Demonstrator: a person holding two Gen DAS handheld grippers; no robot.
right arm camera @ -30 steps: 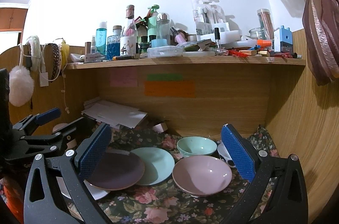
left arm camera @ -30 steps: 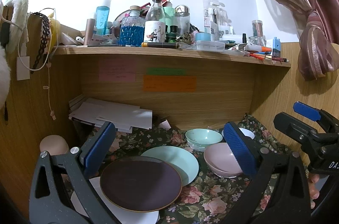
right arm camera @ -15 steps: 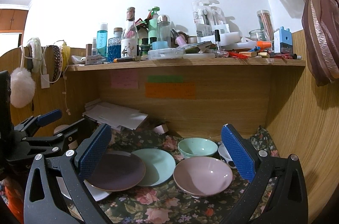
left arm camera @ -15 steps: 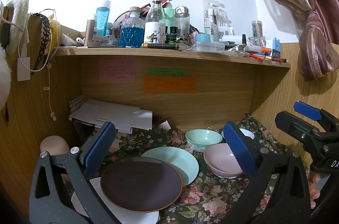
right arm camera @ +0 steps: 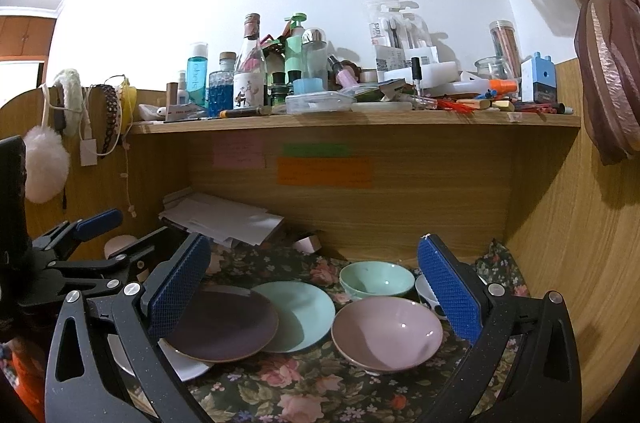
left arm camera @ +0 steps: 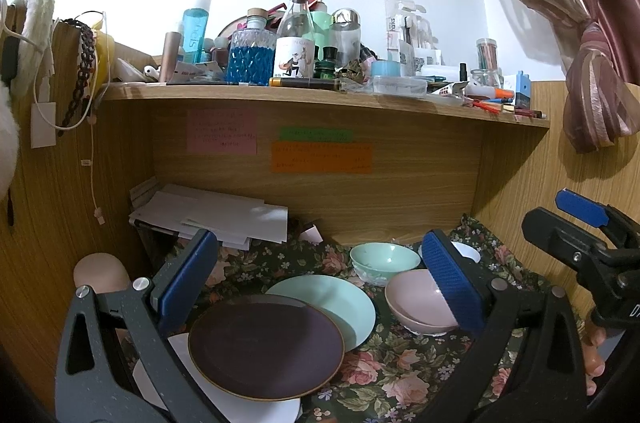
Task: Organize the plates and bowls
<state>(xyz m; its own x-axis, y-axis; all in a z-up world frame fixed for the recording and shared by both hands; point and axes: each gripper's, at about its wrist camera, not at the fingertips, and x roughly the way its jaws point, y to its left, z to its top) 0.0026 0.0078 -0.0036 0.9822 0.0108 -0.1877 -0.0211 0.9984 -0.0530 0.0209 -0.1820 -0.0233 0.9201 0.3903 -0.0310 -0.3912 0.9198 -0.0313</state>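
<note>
Left wrist view: the left tongs [left arm camera: 320,281] are spread wide and grasp nothing, their blue-padded fingers [left arm camera: 188,275] framing the dishes below. On the tabletop, covered with a dark floral cloth [left arm camera: 400,375], a dark purple plate [left arm camera: 266,351] lies on top of a white plate [left arm camera: 240,405] and overlaps the near edge of a mint green plate [left arm camera: 340,303]. Behind the green plate sits a mint green bowl [left arm camera: 384,259]. To its right, a pink bowl [left arm camera: 416,307] is partly hidden by the right-hand finger, and a small white bowl [left arm camera: 466,253] stands just behind that. The right tongs [left arm camera: 580,227] enter from the right edge, with fingertips of a hand [left arm camera: 594,363] beneath them. A stack of papers [left arm camera: 216,215] lies at the back left. Above, a wooden shelf [left arm camera: 320,95] carries crowded bottles and jars.

Right wrist view: the right tongs [right arm camera: 316,291] are also released and empty, hovering above the dishes. The pink bowl [right arm camera: 386,333] lies between the fingers, nearest the camera. The mint green bowl [right arm camera: 376,279] is just behind it, and the white bowl [right arm camera: 426,293] peeks out beside the right-hand finger. The mint green plate [right arm camera: 304,311] lies left of the pink bowl, overlapped by the dark purple plate [right arm camera: 224,327]. The left tongs [right arm camera: 104,235] show at the left, their fingers apart.
</note>
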